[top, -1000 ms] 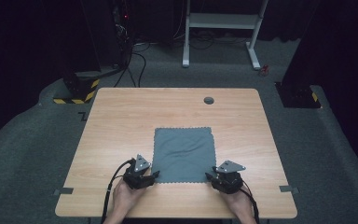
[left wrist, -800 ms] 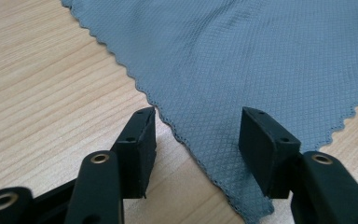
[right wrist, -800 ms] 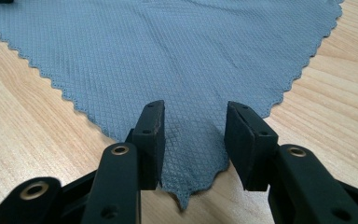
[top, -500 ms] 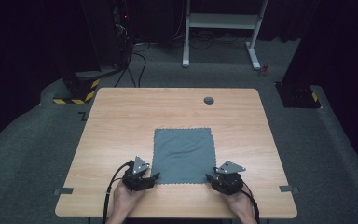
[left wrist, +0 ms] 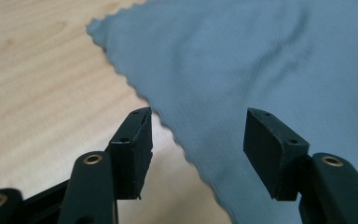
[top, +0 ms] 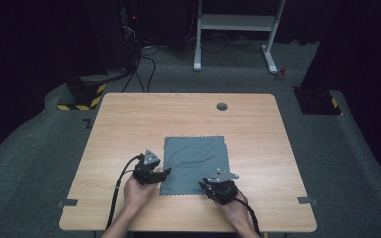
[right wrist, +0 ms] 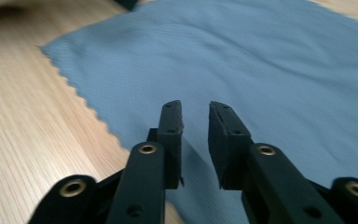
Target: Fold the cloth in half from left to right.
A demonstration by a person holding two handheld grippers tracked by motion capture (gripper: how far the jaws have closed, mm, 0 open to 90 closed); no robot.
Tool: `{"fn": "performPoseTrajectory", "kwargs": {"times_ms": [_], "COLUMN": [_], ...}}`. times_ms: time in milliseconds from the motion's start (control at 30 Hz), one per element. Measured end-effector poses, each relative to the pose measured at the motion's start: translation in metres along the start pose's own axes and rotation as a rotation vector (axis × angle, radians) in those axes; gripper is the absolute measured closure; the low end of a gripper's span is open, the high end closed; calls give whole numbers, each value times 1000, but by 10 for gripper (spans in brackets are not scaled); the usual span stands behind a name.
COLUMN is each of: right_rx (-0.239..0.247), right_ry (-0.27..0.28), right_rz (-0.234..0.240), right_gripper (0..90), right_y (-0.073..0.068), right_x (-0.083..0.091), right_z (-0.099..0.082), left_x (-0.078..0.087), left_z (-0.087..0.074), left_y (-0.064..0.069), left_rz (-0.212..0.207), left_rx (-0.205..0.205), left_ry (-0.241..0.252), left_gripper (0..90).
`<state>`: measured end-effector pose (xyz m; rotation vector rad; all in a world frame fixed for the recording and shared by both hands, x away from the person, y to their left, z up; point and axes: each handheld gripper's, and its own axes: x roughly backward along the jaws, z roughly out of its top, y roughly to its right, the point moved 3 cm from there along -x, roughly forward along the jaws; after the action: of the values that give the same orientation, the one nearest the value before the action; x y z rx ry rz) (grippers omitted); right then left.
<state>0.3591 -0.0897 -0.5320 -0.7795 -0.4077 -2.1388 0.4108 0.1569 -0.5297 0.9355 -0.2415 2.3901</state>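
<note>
Grey cloth [top: 194,164] flat on wooden table [top: 129,119], scalloped edges, between the two tongs. Left gripper [top: 164,171] at cloth's left edge near the front corner, jaws wide apart, one over bare wood, one over fabric, nothing held. Right gripper [top: 204,184] at front right corner, jaws narrowed to a slim gap above the cloth; cannot tell whether fabric is pinched. Small dark round grommet [top: 222,106] far ahead of both. No readable writing or brand anywhere.
</note>
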Motion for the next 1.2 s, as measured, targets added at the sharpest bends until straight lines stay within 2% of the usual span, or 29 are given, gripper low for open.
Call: {"fn": "performPoseTrajectory", "kwargs": {"times_ms": [100, 200, 400, 467, 567, 800, 833, 900, 1033, 1100, 1167, 1200], "right_rx": [23, 26, 71, 91, 86, 128, 141, 155, 155, 169, 186, 181], "right_ry": [-9, -20, -36, -31, -25, -37, -42, -37, -19, -31, -33, -37], "right_rz": [34, 71, 84, 86, 106, 132, 136, 144, 176, 189, 188, 190], "right_gripper": [780, 785, 779, 775, 769, 746, 745, 740, 719, 690, 664, 652], "right_y": [-9, -19, -34, -39, -44, -62, -64, -67, -76, -82, -86, -87], "right_x": [-13, -27, -42, -44, -49, -62, -63, -64, -64, -68, -72, -72], "right_z": [10, 16, 24, 28, 32, 40, 42, 45, 47, 48, 49, 49], "left_x": [-10, -21, -36, -41, -52, -62, -63, -63, -63, -64, -66, -66], "left_z": [9, 18, 34, 37, 38, 49, 49, 50, 53, 54, 54, 53], "left_y": [-7, -9, -12, -15, -22, -31, -35, -39, -48, -50, -55, -57], "left_rz": [-6, 20, 39, 54, 72, 86, 82, 94, 115, 125, 131, 129], "left_rx": [33, 13, 16, 17, 27, 33, 49, 54, 72, 74, 90, 99], "left_ry": [-9, -32, -54, -41, -83, -96, -95, -96, -114, -115, -105, -97], "left_gripper": [423, 422, 424, 429, 429, 431, 428, 424, 421, 422, 422, 415]}}
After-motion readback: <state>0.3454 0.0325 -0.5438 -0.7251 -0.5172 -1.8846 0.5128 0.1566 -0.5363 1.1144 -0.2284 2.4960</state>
